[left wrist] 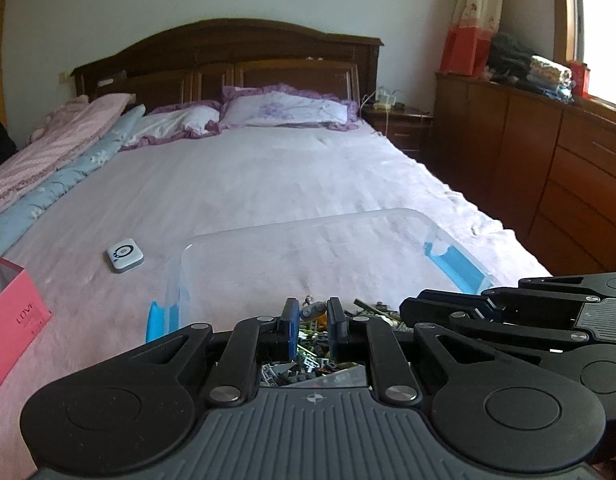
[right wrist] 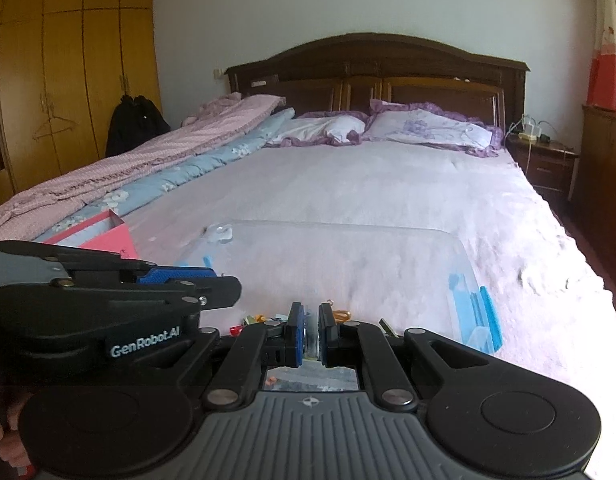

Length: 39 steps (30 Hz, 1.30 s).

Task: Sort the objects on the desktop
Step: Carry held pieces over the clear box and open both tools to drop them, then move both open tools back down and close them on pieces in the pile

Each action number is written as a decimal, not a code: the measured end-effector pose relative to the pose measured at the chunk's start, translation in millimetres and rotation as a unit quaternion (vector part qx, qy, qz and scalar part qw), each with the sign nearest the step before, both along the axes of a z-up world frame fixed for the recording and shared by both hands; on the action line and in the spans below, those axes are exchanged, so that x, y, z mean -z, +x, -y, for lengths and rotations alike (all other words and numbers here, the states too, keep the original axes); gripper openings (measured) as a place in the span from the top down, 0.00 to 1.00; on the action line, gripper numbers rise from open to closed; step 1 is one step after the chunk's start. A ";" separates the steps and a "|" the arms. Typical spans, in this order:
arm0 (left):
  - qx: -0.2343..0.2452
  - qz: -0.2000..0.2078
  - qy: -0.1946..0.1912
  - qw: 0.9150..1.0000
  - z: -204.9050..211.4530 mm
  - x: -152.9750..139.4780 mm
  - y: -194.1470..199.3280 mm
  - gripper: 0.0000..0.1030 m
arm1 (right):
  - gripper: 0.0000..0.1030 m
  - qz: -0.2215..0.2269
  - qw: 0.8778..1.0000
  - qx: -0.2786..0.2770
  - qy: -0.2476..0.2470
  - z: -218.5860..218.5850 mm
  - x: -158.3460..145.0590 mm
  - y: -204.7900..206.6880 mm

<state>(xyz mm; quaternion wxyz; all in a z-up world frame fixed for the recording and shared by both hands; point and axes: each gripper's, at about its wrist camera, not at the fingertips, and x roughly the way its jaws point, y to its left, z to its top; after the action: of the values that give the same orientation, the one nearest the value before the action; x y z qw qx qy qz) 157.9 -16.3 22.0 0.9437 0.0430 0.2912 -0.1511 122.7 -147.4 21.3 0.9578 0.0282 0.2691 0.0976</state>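
We hold both grippers over a clear bin on the bed. The left gripper is slightly open, empty, just above the clutter. The right gripper is nearly closed; we cannot tell if it grips anything.

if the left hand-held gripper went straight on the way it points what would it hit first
Probably the small grey piece just ahead of the left hand-held gripper, atop the pile of small parts in the clear plastic bin. Beyond it stands the bin's far wall. Depth is hard to judge.
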 end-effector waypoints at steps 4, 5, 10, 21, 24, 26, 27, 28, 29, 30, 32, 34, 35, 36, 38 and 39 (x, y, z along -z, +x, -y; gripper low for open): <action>-0.003 -0.011 0.002 1.000 -3.4 4.2 3.9 0.79 | 0.88 -0.009 1.000 0.010 -0.003 -0.9 5.0 10.7; -0.002 -0.012 0.004 1.000 -4.2 5.5 3.6 0.77 | 0.87 -0.009 1.000 0.012 -0.001 -0.6 5.6 10.7; -0.003 -0.017 0.000 1.000 -14.0 11.4 -10.5 0.67 | 0.85 -0.004 1.000 0.024 0.005 5.5 7.5 -4.7; -0.002 -0.053 0.011 0.999 -41.3 44.0 -82.0 0.48 | 0.83 -0.083 0.996 -0.001 -0.009 0.9 63.3 -70.1; -0.001 -0.083 0.023 0.996 -47.7 63.8 -101.3 0.48 | 0.83 -0.115 0.993 -0.013 -0.002 -9.7 85.3 -78.0; 0.000 -0.103 0.042 0.994 -50.7 78.6 -111.4 0.48 | 0.83 -0.128 0.991 -0.022 -0.005 -18.2 95.9 -78.9; 0.000 -0.110 0.051 0.993 -52.1 85.2 -115.5 0.48 | 0.83 -0.135 0.990 -0.027 -0.007 -22.9 101.6 -79.3; 0.001 -0.117 0.054 0.992 -54.0 89.9 -118.8 0.48 | 0.83 -0.138 0.990 -0.030 -0.008 -24.8 104.7 -78.5; 0.002 -0.123 0.056 0.991 -55.8 94.6 -122.0 0.48 | 0.83 -0.141 0.989 -0.032 -0.009 -26.5 107.5 -77.7; 0.002 -0.130 0.059 0.990 -57.7 99.2 -125.3 0.48 | 0.83 -0.144 0.989 -0.033 -0.010 -28.2 110.4 -76.8; 0.004 -0.141 0.060 0.988 -61.7 106.9 -129.4 0.49 | 0.83 -0.150 0.988 -0.037 -0.012 -31.6 116.1 -75.2; 0.003 -0.149 0.062 0.987 -63.7 114.7 -133.4 0.50 | 0.83 -0.151 0.988 -0.036 -0.014 -32.4 119.3 -70.5; 0.003 -0.153 0.061 0.986 -63.5 117.3 -132.8 0.53 | 0.83 -0.151 0.988 -0.035 -0.014 -32.8 119.8 -68.8; 0.002 -0.156 0.060 0.986 -63.2 119.8 -132.1 0.55 | 0.83 -0.151 0.988 -0.035 -0.015 -33.0 119.7 -66.7; 0.003 -0.162 0.057 0.985 -62.4 123.9 -130.0 0.59 | 0.83 -0.150 0.988 -0.040 -0.018 -32.7 117.8 -63.3; 0.006 -0.162 0.055 0.985 -61.0 124.8 -128.8 0.60 | 0.83 -0.149 0.988 -0.043 -0.020 -34.9 118.7 -60.3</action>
<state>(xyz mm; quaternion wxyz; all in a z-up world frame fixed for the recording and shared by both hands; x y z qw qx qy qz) 29.2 44.7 -102.8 0.8791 0.0715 0.4483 -0.1453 62.4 -112.5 -97.5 0.9022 0.0120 0.4117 0.1277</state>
